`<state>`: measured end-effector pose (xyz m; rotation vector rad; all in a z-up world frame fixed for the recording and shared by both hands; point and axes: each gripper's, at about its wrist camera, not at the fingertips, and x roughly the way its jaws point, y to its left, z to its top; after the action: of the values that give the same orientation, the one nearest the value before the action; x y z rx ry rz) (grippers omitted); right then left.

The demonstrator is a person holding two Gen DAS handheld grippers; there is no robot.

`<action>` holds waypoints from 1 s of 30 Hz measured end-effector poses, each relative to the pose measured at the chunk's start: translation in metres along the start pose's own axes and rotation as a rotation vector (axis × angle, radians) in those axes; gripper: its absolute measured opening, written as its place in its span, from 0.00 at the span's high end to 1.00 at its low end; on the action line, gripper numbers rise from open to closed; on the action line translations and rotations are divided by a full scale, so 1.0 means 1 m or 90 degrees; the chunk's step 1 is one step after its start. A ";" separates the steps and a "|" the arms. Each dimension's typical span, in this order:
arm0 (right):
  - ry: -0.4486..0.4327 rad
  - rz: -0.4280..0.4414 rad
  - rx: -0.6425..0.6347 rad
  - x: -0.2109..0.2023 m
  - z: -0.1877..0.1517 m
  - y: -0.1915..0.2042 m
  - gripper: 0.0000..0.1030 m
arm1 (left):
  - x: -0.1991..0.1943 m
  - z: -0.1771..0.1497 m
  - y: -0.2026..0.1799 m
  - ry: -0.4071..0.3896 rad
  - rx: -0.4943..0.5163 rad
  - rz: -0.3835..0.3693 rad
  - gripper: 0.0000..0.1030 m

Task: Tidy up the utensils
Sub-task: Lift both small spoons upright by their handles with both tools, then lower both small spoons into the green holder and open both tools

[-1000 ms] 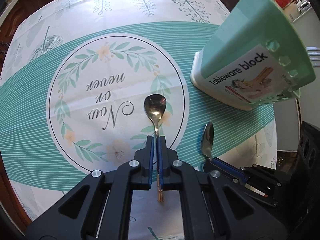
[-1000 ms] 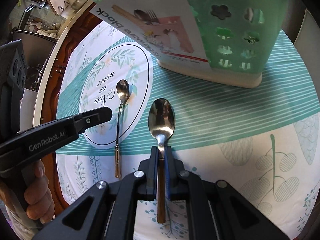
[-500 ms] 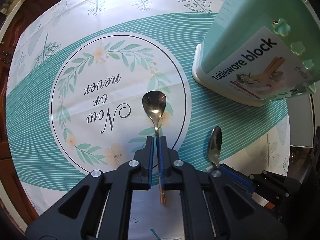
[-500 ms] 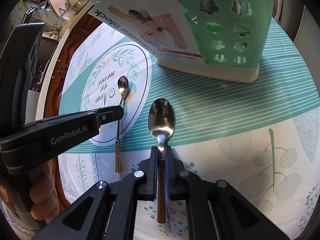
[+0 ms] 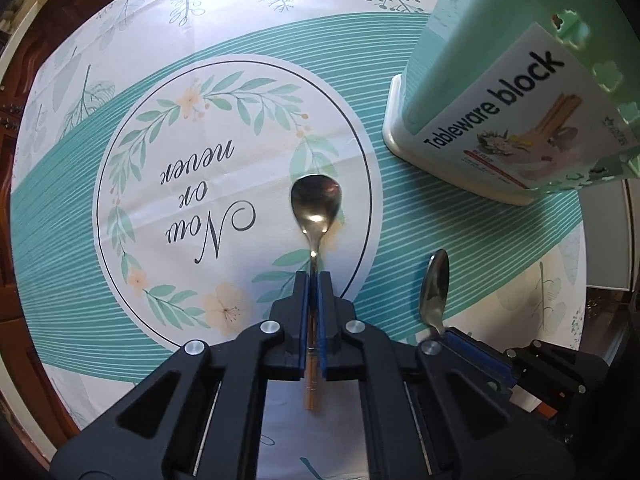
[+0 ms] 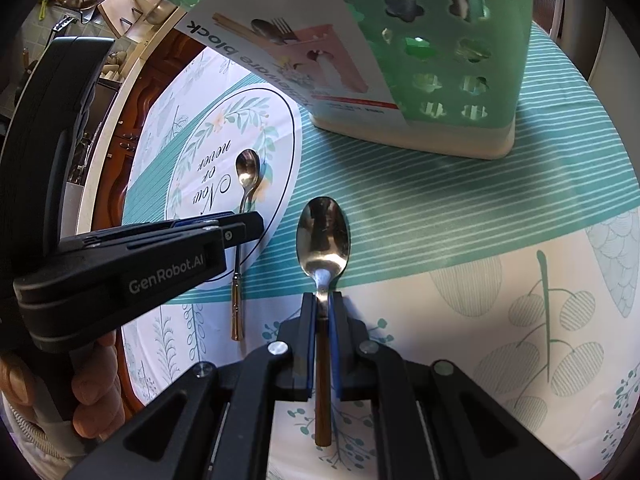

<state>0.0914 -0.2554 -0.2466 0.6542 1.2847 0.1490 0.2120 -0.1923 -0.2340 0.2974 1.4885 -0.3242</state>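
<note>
My left claw (image 5: 313, 280) clamped on small spoon (image 5: 316, 204), bowl over tablecloth (image 5: 120, 184) circle print. Right claw (image 6: 322, 300) clamped on large spoon (image 6: 323, 236). Open cloth between spoons and tableware block (image 6: 460, 60) ahead. Block's inside hidden. Right view alone shows desk edge (image 6: 116, 108), my hand (image 6: 96, 392).

Mint green caddy (image 6: 460, 60), teal-striped floral tablecloth (image 5: 120, 184)

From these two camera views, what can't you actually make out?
- Inside of the green tableware holder: both views cut off its top.
- Small spoon mid-handle: left gripper covers it.
- Large spoon neck: right gripper covers it.
- Whether either spoon is lifted off the tablecloth: unclear.
</note>
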 end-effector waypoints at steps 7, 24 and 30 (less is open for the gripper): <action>0.000 0.001 0.000 -0.005 -0.002 -0.004 0.94 | -0.033 -0.030 0.008 -0.118 0.011 -0.026 0.99; -0.410 0.112 -0.128 -0.165 -0.023 0.011 0.94 | -0.239 -0.051 -0.040 -0.601 0.073 -0.111 0.98; -0.574 0.070 -0.139 -0.199 0.003 0.001 0.94 | -0.250 0.001 -0.046 -0.679 0.071 -0.182 0.98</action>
<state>0.0347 -0.3464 -0.0786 0.5057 0.3590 0.0660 0.1813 -0.2273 0.0157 -0.0279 0.4524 -0.6669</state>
